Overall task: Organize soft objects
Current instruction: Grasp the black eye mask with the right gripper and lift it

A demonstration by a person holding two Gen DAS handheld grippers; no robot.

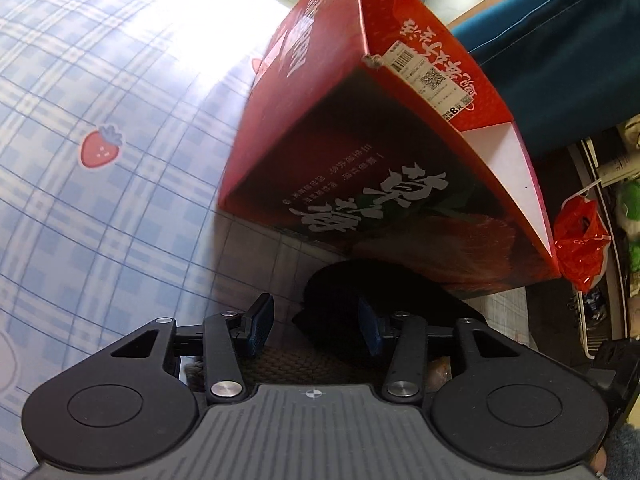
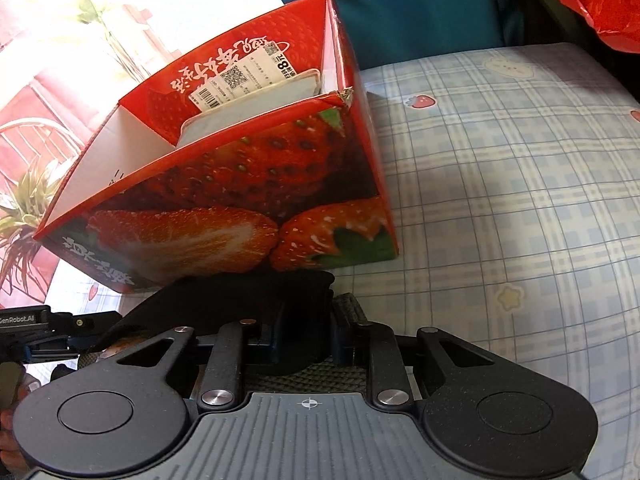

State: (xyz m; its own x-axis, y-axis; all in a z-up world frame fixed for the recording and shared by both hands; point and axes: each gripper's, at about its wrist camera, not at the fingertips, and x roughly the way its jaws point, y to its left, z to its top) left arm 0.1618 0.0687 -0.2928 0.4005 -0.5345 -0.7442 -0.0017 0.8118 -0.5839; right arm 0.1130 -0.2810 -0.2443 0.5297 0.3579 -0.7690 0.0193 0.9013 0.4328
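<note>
Item 1. Sheet [image 1: 100, 120]: blue plaid with strawberry print, spread to the left of and ahead of the left claw; in the right wrist view it lies to the right of and ahead of the right claw.

Item 2. Left claw [image 1: 316, 322]: jaws parted about halfway. The black cloth [image 1: 384, 292] is seen between and just ahead of the blue pads, touching or near the right-hand pad; no pinch is shown, so it is judged released.

Item 3. Box [image 1: 380, 160]: red carton with strawberry print, open at the top, standing just ahead of both claws. A white tray [image 2: 256, 116] is seen inside it from the right wrist view.

Item 4. Black cloth, the soft thing in hand: lying at the foot of the box, directly ahead of the claws, outside the carton.

Item 5. Right claw [image 2: 304, 344]: jaws drawn nearly together and clamped on a fold of the black cloth, which bulges up between the fingers.

Item 6. Red bag [image 1: 580, 240]: crumpled plastic, to the right of the box, well apart from the claws.

Step in hand, as judged: the cloth is gathered by the right claw for stowing in the box.

Next move, as judged: the cloth is to be lifted above the rim and lowered inside, the pinch being kept until the rim is cleared.
</note>
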